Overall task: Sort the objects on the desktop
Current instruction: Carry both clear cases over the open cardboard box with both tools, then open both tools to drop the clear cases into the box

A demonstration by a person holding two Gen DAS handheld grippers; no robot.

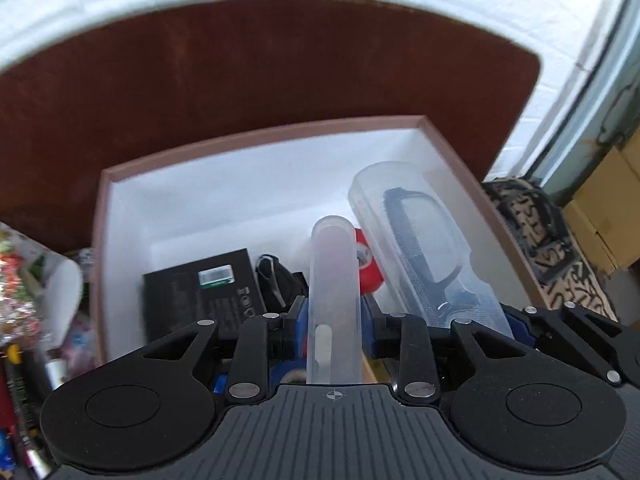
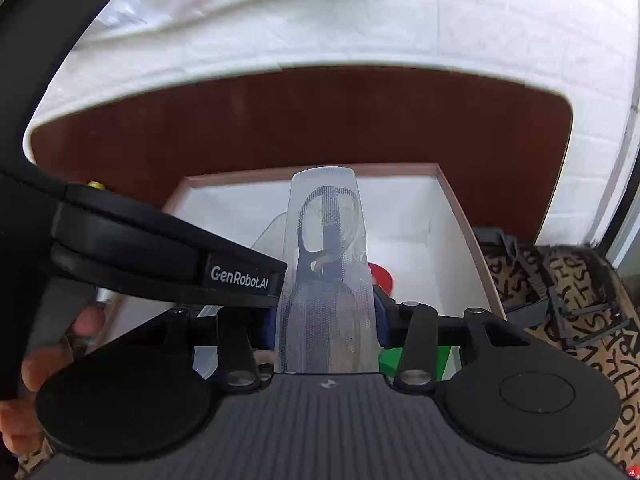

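Here the left tool (image 1: pixel 334 312) grips a light, slippery frosted plastic tube (image 1: pixel 334 280) and the right tool (image 2: pixel 326 312) a brittle clear plastic glasses case (image 2: pixel 326 264) by their near ends, above the white-lined box (image 1: pixel 248 168).

Brown tabletop (image 1: pixel 280 80) extending ahead of the jaws, bearing an open white-lined box (image 1: pixel 105 208) directly below and ahead of them.

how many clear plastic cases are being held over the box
2. A narrow tube case sits in the left gripper; a wider glasses case is in the right gripper. Both are above the box. Others may be hidden.
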